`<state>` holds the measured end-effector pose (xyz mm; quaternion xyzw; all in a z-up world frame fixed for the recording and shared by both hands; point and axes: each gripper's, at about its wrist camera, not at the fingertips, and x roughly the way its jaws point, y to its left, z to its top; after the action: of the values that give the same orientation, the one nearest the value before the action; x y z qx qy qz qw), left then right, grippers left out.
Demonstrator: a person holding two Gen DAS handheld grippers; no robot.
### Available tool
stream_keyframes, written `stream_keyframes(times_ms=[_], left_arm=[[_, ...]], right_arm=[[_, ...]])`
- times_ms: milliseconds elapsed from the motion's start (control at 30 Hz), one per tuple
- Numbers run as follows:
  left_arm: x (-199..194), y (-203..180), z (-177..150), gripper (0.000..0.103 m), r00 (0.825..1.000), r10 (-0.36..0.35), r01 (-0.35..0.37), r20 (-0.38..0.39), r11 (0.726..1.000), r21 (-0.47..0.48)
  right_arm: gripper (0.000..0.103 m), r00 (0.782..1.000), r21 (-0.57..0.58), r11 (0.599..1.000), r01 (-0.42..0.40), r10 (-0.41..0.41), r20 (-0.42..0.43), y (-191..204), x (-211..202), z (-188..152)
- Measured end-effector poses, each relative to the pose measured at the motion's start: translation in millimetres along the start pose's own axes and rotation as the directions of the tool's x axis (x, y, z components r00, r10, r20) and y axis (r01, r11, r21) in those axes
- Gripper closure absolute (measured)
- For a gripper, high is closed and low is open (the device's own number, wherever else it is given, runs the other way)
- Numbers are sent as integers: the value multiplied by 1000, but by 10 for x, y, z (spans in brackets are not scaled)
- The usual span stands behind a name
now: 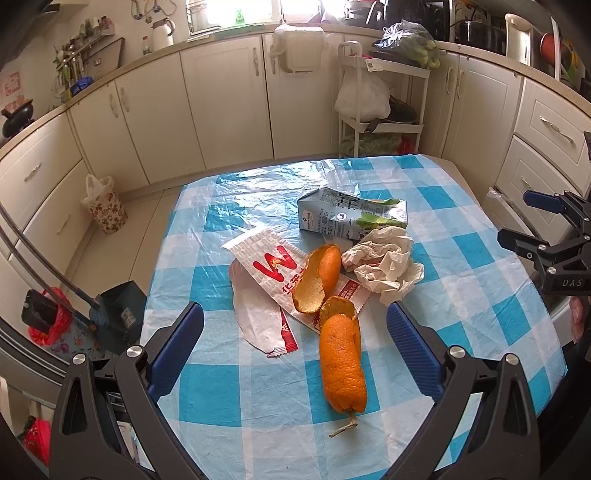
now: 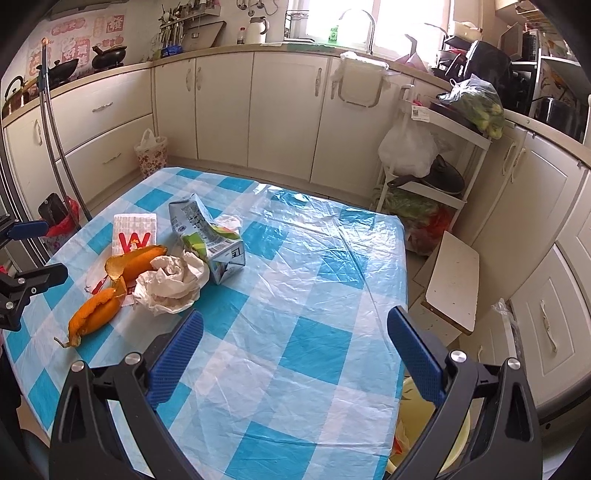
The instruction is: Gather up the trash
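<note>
Kitchen setting. The surface carries a blue-and-white checked plastic cloth [image 2: 314,332], creased and glossy under window light. Cream cabinets [image 1: 229,99] with curved handles run beneath a pale countertop along the far walls. A white thermos jug [image 1: 162,33] stands on the countertop near the window. A white tiered rack [image 2: 439,173] beside the cabinets holds a bag of green produce [image 2: 476,103] on top, a white plastic bag [image 2: 406,151] at its side and a dark pan [image 2: 439,181] on the middle shelf. A floral-patterned bin lined with a plastic bag [image 1: 105,206] stands on the floor. Two dark woks [image 2: 88,61], possibly on a stove, sit at the left wall.
</note>
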<state>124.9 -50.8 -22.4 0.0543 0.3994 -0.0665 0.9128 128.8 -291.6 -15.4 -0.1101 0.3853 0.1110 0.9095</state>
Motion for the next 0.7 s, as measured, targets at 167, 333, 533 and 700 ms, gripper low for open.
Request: stream_keyframes(times_ms=[167,333,533,700], left_arm=[[16,2,-15,7,1000,4,-4,-7,1000,3],[25,19,-3,7,1000,15,-15,-13,1000,1],[98,167,-4,7,997,53,-55,-49,998,-38],[159,271,-23,7,997,20,-27,-81,996,-79]], right_arm=[[8,1000,-5,1000,-3,3,-4,13,10,-7],[8,1000,-9,1000,-8,8,-7,18,13,-10],[8,1000,-22,1000,-14,14,-15,41,28,-15],[8,1000,-35,999,-19,18,-22,67,42,-21]])
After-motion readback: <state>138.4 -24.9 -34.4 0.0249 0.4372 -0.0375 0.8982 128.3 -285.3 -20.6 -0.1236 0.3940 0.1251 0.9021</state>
